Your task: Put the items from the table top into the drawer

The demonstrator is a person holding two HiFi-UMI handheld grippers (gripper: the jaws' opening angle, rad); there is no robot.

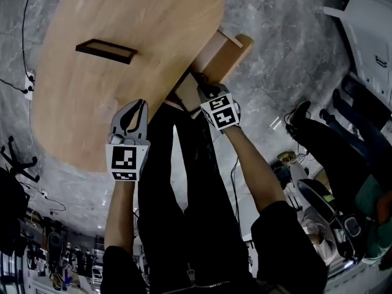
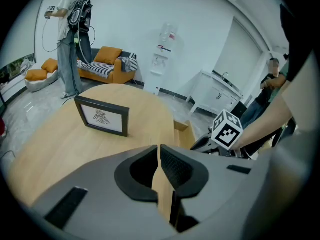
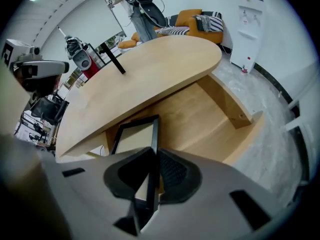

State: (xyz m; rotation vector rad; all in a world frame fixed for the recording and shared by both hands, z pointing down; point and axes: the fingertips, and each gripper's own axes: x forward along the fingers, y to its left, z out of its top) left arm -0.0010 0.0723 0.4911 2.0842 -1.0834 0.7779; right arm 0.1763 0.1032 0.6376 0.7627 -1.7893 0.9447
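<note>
A black picture frame (image 1: 104,49) stands upright on the oval wooden table (image 1: 86,115); in the left gripper view that standing frame (image 2: 102,116) shows a bird print. My left gripper (image 1: 138,106) hovers at the table's near edge, and my left gripper (image 2: 159,151) has its jaws shut with nothing between them. My right gripper (image 1: 205,92) is shut on the rim of a second black frame (image 3: 131,134), tilted down into the open wooden drawer (image 3: 215,116) under the table top. This held frame (image 1: 187,86) is partly hidden by the gripper in the head view.
The drawer (image 1: 229,54) sticks out from the table's right side. A seated person (image 1: 343,139) is on the floor side to the right. An orange sofa (image 2: 107,64), a standing person (image 2: 70,39), a water dispenser (image 2: 162,59) and a white cabinet (image 2: 215,91) lie beyond the table.
</note>
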